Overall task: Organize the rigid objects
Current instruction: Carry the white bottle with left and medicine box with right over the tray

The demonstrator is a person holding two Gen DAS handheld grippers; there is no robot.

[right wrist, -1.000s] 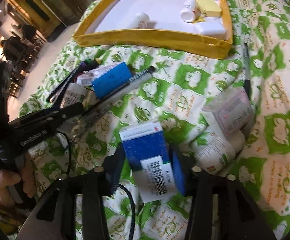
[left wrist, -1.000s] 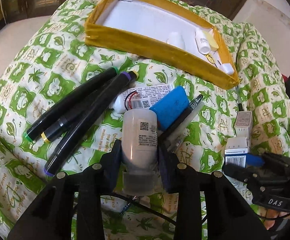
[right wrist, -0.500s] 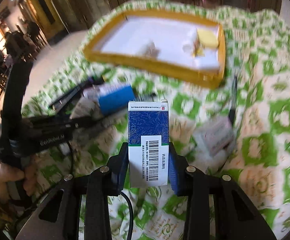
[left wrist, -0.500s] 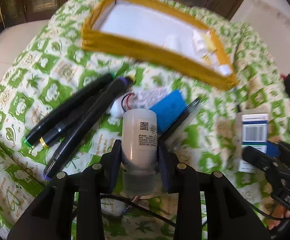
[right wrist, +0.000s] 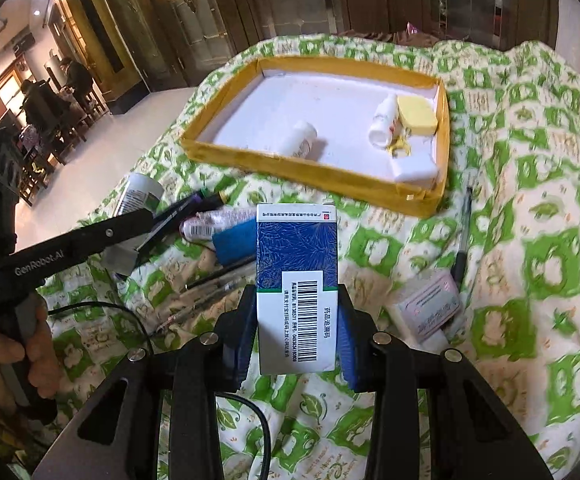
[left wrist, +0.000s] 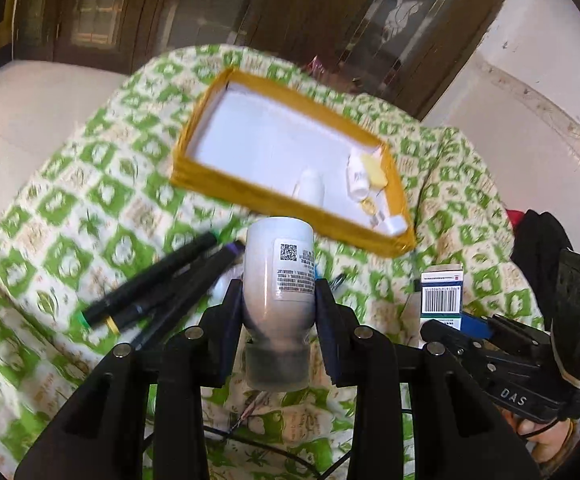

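My left gripper [left wrist: 278,296] is shut on a white bottle [left wrist: 278,264] with a QR label, held cap-down above the green patterned cloth. My right gripper [right wrist: 297,304] is shut on a blue-and-white medicine box [right wrist: 296,256] with a barcode, held upright off the cloth. In the left wrist view the right gripper [left wrist: 450,322] and its box [left wrist: 441,292] show at the right. Beyond both stands a yellow-rimmed tray [right wrist: 302,168] with a white floor. It holds two small white bottles, a yellow block [right wrist: 417,114] and a white block.
On the cloth lie black markers [left wrist: 150,288], a blue block [right wrist: 234,242], a wrapped pack with wires [right wrist: 218,220], thin pens [right wrist: 462,236] and a pink-and-white box [right wrist: 430,308]. A cable trails under the grippers. People sit far off at the left.
Both grippers have risen off the cloth and tilted up toward the tray. The right one lifted the medicine box from the cloth; the left still grips the bottle.
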